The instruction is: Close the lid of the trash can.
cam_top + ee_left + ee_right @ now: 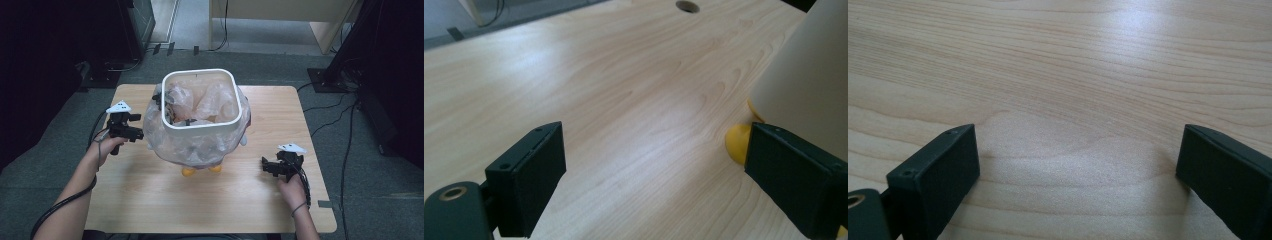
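A white waste bin (200, 100) stands upright near the middle of the wooden table (150, 190), toward its far half, its square, round-cornered mouth opening straight up. Its long axis runs vertical. A clear plastic bag liner (197, 145) sits inside and spills over the outside, bunched around the lower walls. Two yellow feet (189, 171) show below the bag on the near side. In the left gripper view the bin's pale wall (809, 85) rises at the right, with a yellow foot (736, 142) at its base.

The left gripper (131, 131) is held just beside the bin's left flank, close to the bag; whether it touches the plastic cannot be told from the high view. The left gripper view shows its jaws spread wide with nothing between them, the right-hand jaw close in front of the yellow foot. The right gripper (272, 166) rests low at the near right of the table, well apart from the bin, jaws likewise spread wide over bare wood and holding nothing.

Open tabletop lies along the whole near edge and between the bin and the right gripper. The far edge is close behind the bin. A round cable hole (689, 6) sits in the tabletop at the top of the left gripper view.

No brand, label or legible writing shows on any item.
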Demonstrator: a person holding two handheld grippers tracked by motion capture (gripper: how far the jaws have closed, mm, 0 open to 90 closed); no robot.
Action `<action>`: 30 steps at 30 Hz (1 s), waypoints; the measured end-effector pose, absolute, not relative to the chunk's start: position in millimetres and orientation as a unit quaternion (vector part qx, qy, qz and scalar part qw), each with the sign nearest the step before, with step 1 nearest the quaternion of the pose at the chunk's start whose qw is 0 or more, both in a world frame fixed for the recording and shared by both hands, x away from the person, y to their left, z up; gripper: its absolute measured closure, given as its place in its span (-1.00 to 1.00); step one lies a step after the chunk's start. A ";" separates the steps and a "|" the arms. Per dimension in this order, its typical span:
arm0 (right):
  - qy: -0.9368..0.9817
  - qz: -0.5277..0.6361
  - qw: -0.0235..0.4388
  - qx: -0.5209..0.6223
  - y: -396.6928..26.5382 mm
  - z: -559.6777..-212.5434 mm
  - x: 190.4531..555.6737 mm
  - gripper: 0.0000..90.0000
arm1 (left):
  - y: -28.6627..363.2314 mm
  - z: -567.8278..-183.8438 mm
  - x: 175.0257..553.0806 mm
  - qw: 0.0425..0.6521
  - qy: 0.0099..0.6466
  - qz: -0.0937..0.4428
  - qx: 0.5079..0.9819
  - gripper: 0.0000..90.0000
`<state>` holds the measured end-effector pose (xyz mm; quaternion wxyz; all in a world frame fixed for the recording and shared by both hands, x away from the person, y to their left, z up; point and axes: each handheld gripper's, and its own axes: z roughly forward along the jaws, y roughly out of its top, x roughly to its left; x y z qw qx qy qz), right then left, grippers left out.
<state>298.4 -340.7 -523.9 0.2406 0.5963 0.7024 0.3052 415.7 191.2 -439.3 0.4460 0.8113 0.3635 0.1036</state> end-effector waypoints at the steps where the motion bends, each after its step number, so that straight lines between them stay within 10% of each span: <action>1: 0.702 0.305 0.241 0.596 -340.7 -523.9 298.4 -0.93 | 190.8 -442.7 415.2 0.443 0.367 0.101 0.812 -0.79; 30: 0.703 0.304 0.242 0.596 -340.1 -524.0 298.4 -0.94 | 179.8 -500.2 387.7 0.394 0.361 0.111 0.838 -0.79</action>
